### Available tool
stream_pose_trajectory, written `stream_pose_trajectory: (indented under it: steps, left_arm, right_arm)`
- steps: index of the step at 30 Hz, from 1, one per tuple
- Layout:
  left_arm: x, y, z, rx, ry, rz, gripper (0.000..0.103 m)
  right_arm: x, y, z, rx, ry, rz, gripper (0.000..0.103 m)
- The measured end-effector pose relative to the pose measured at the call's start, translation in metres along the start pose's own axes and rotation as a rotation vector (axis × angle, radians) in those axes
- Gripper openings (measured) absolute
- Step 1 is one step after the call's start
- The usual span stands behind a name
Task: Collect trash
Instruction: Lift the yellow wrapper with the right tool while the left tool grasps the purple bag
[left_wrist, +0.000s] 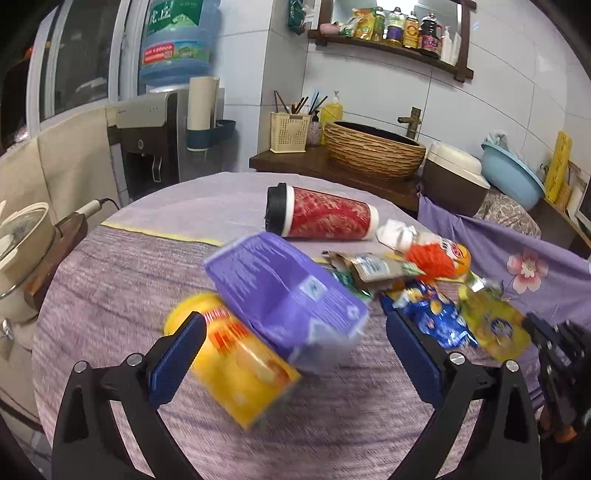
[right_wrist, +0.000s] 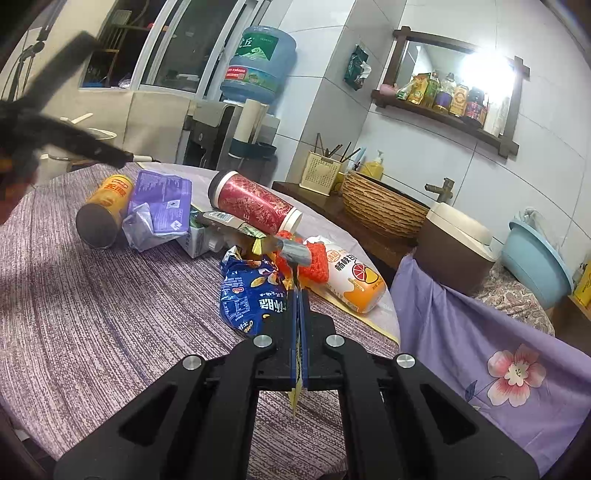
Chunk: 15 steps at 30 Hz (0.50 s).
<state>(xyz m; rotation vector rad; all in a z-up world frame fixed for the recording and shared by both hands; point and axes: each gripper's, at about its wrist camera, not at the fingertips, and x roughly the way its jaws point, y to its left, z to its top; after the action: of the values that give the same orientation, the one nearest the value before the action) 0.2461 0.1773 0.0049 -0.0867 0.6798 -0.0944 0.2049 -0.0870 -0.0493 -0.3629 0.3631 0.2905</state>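
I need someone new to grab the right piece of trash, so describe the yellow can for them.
Start at the round table with the purple striped cloth and look to the far left end of the trash pile. There the yellow can lies on its side beside a crumpled purple package. It is the only cylinder with a yellow body and red lettering; the other tipped cup is red.

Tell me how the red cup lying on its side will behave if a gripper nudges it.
The red cup lies on its side on the table, so it would probably roll, likely curving since one end looks wider. Its smooth round wall may slip between pads. It looks light if empty; whether anything is inside cannot be seen. The black lid is on, so spilling seems unlikely.
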Motion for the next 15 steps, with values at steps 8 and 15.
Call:
stream_pose_trajectory:
  steps: [8,15]
  left_arm:
    - [0.063,0.059,0.04,-0.054,0.131,-0.046,0.075]
    - [0.108,0.074,0.042,-0.08,0.274,-0.12,0.059]
  right_arm:
    - [-0.003,0.001,0.003,0.002,-0.004,-0.005,0.002]
    - [-0.001,0.003,0.002,0.003,0.005,-0.007,0.002]
